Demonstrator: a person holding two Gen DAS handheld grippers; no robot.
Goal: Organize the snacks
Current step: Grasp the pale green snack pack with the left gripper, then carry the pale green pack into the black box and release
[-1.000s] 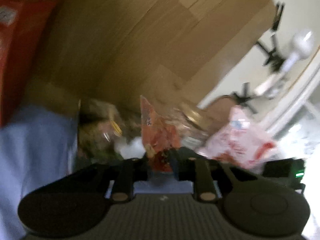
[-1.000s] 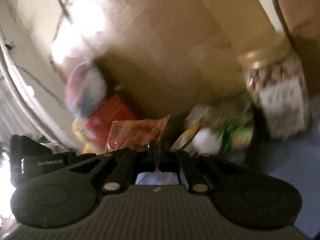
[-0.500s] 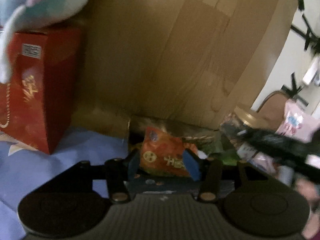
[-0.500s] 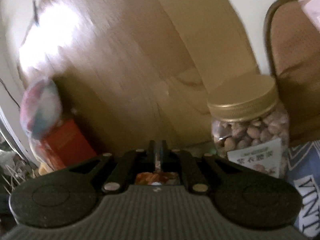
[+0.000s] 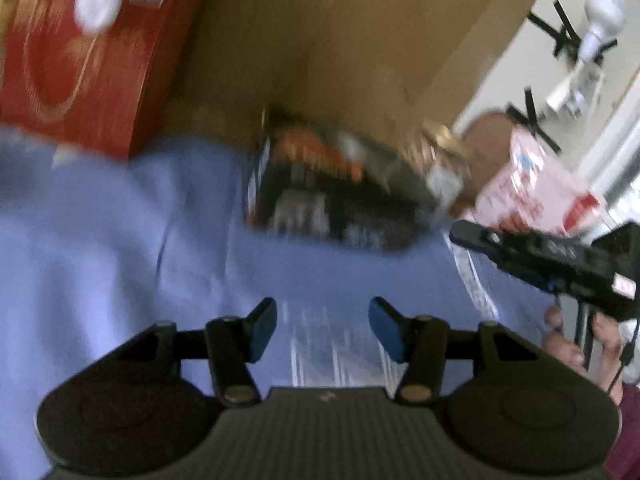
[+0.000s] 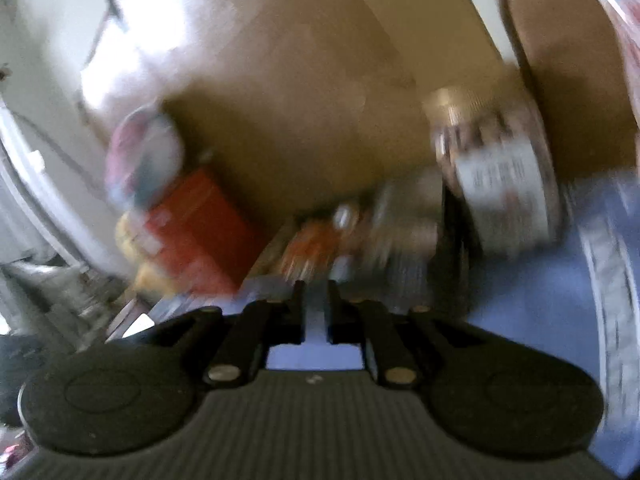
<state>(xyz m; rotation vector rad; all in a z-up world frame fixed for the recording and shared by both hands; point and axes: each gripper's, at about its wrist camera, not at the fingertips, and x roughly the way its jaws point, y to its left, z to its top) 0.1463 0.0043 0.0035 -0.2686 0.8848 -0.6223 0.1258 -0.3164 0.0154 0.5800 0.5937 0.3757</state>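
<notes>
Nearest the left wrist camera, the left gripper [image 5: 322, 330] stands wide apart with nothing between its blue-padded fingers [image 5: 262, 328], over the pale blue cloth [image 5: 120, 240] that covers the surface. In the right wrist view, the right gripper [image 6: 316, 300] has its jaws drawn narrow, a slim gap between them, and I see nothing held, though blur makes that hard to confirm.

Beyond both, the snacks sit in a dark open tray [image 5: 320, 208]: orange packets [image 5: 316, 156] and silvery ones heaped inside, all smeared by motion. Just beside the tray on its right stands a clear plastic nut jar with a gold lid [image 6: 496, 176]. A pink-and-white snack bag [image 5: 536, 192] lies further right. A tall red box [image 5: 76, 60] stands well to the left against the wooden panel [image 5: 340, 32].

To do this step well, I judge the open left gripper should slow first, then approach one loose item squarely. Crinkly bags slip; gripping a sealed edge seems safest.
</notes>
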